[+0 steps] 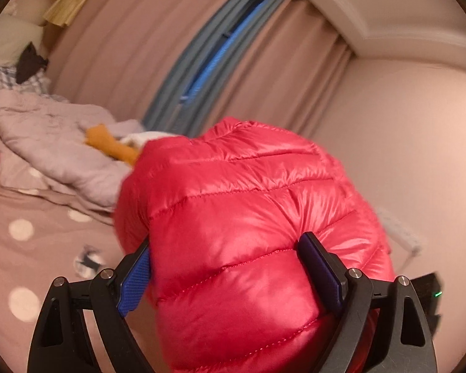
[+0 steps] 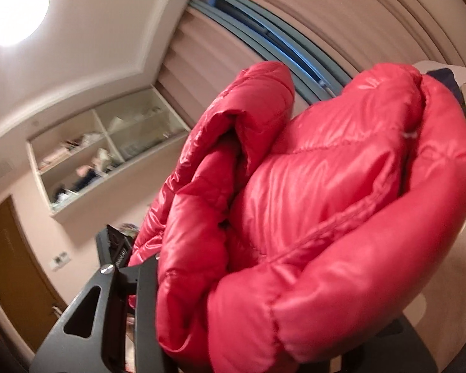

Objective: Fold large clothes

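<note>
Here you have the red puffer jacket lifted clear of the bed, your left gripper with fingers spread wide around a thick bunch so it hangs free for folding, bedding at ten o'clock; your right gripper's grip is hidden.

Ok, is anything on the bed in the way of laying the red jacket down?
Partly. The jacket is bunched in both hand-held grippers, left and right. On the dotted bed, a crumpled grey blanket with an orange item lies beyond it, and a small dark-and-white object lies near the left gripper.
</note>
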The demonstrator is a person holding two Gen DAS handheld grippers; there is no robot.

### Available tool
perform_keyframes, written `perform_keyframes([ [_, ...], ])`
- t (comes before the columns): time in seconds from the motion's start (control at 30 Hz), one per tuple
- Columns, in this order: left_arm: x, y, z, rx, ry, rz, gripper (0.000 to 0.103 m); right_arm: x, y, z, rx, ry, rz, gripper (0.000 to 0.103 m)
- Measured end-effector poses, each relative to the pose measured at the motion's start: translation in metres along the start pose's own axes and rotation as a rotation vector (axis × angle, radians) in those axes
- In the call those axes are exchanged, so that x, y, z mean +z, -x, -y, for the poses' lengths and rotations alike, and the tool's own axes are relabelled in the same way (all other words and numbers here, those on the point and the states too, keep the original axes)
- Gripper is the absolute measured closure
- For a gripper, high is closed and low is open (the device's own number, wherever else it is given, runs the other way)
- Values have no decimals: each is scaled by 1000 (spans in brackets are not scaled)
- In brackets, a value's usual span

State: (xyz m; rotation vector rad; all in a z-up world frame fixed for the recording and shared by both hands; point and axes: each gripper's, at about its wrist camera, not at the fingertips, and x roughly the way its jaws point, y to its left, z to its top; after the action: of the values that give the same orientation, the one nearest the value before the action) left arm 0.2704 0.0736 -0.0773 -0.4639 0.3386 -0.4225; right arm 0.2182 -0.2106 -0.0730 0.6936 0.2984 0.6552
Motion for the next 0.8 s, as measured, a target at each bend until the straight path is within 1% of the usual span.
perform_keyframes([
  [0.03,-6,-12,-12,52,-14,-21,14,-5,-22,17,-56,8,-39,61],
  [0.1,-37,-52,-51,231,-43,-123,14,-19,-54,49,-167,-20,-123,60],
  [0.13,-64,-77,-77,321,-54,-217,14,-36,-75,72,-241,-36,-194,60],
  [0.17,-88,-94,-98,382,-55,-305,14,-55,-93,97,-312,-60,-266,60],
  [0.2,-107,-104,-115,409,-43,-359,13,-77,-109,121,-387,-80,-342,60],
  [0.23,-124,-102,-132,364,8,-345,12,-103,-122,146,-458,-115,-419,55],
  [0.27,-134,-95,-149,308,105,-321,10,-126,-127,166,-487,-162,-451,51],
  [0.3,-144,-91,-169,246,245,-323,9,-140,-123,177,-450,-202,-421,47],
  [0.33,-147,-90,-176,215,294,-329,9,-149,-116,181,-412,-204,-374,48],
  [0.37,-149,-92,-183,185,331,-338,9,-149,-114,180,-409,-186,-371,48],
  [0.4,-148,-92,-183,191,326,-334,9,-148,-115,179,-421,-174,-381,46],
  [0.43,-146,-90,-176,219,291,-323,9,-144,-118,176,-440,-165,-399,41],
  [0.47,-143,-89,-168,250,247,-313,9,-139,-119,174,-467,-152,-418,38],
  [0.53,-140,-86,-153,298,172,-296,9,-129,-122,165,-528,-128,-452,28],
  [0.57,-135,-81,-143,323,136,-292,9,-125,-121,160,-545,-115,-460,26],
  [0.6,-131,-78,-140,352,120,-295,9,-121,-117,156,-548,-103,-461,26],
  [0.67,-121,-61,-133,392,134,-289,9,-113,-98,152,-550,-110,-442,23],
  [0.7,-115,-51,-129,389,140,-268,9,-113,-77,159,-550,-119,-424,21],
  [0.73,-106,-40,-128,377,141,-235,9,-108,-65,155,-554,-127,-401,20],
  [0.77,-97,-19,-117,376,134,-184,12,-103,-54,149,-561,-124,-382,20],
  [0.8,-93,-5,-107,397,123,-157,14,-97,-42,137,-572,-106,-358,21],
])
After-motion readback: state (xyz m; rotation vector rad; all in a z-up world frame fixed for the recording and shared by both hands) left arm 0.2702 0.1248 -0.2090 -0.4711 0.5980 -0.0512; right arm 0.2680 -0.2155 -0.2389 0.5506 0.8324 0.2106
